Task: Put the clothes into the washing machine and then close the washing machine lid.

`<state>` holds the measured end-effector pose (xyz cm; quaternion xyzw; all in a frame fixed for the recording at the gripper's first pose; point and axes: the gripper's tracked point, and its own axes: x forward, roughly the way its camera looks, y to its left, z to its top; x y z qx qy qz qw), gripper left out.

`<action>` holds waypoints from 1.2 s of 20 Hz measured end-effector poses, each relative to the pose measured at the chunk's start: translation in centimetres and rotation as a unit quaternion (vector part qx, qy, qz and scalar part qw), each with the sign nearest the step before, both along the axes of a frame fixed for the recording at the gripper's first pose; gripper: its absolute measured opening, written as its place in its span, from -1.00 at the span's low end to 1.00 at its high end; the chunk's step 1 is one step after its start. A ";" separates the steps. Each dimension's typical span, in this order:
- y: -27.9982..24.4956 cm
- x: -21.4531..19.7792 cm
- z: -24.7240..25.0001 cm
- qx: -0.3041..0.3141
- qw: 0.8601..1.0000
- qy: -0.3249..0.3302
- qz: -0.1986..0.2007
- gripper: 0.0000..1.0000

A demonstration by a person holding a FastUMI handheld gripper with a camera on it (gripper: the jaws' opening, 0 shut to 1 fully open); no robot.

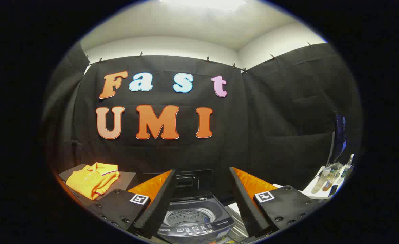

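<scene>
shirt (92,183): 1 | washing machine (194,220): 1 | bottles (333,176): several, count unclear | monitor (339,137): 1

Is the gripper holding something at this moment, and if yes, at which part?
Nothing is held. The gripper is open, with the open washing machine seen between its fingers. The orange shirt lies folded on a surface to the left, untouched.

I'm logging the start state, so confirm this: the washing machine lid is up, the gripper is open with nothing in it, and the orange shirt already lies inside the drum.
Wrong on the shirt. The gripper view shows the orange shirt folded on the dark surface beside the washing machine, not inside. The lid is up and the gripper is open, holding nothing.
</scene>
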<state>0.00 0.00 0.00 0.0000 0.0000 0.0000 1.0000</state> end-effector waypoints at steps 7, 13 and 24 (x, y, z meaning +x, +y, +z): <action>2.3 -0.4 1.4 0.002 1.000 -0.003 0.018 0.95; 2.3 -1.8 1.4 0.040 0.999 -0.011 0.018 0.95; -0.4 -3.6 1.7 0.055 0.998 -0.025 -0.006 0.94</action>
